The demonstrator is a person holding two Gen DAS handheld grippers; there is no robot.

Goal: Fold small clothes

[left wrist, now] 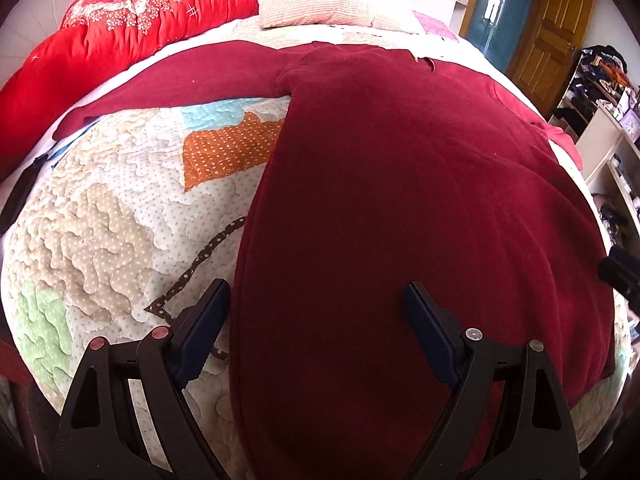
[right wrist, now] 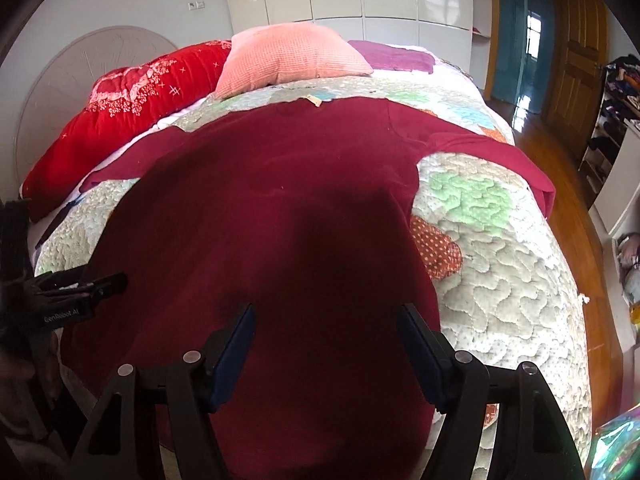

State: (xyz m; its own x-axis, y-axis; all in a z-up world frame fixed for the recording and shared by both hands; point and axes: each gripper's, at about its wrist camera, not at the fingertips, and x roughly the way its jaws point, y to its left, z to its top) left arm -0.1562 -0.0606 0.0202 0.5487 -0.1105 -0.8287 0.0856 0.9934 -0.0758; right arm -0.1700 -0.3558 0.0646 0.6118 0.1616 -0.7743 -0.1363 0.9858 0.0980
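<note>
Both tongs (left wrist: 316, 292) (right wrist: 326, 314) agape, maroon sweater (left wrist: 400, 200) flat, collar far

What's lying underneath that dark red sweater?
The sweater lies spread on a patchwork quilt that shows all around it. Anything directly beneath is covered.

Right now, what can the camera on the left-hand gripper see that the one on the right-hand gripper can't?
Only the left wrist view shows the left sleeve stretched out in full, and a black object at the quilt's left edge.

Only the right wrist view shows the right sleeve reaching the bed's edge, the wooden floor, and the round headboard.

Both show the dark red top spread flat on the patchwork quilt, the red duvet, a pillow, and open grippers holding nothing.
</note>
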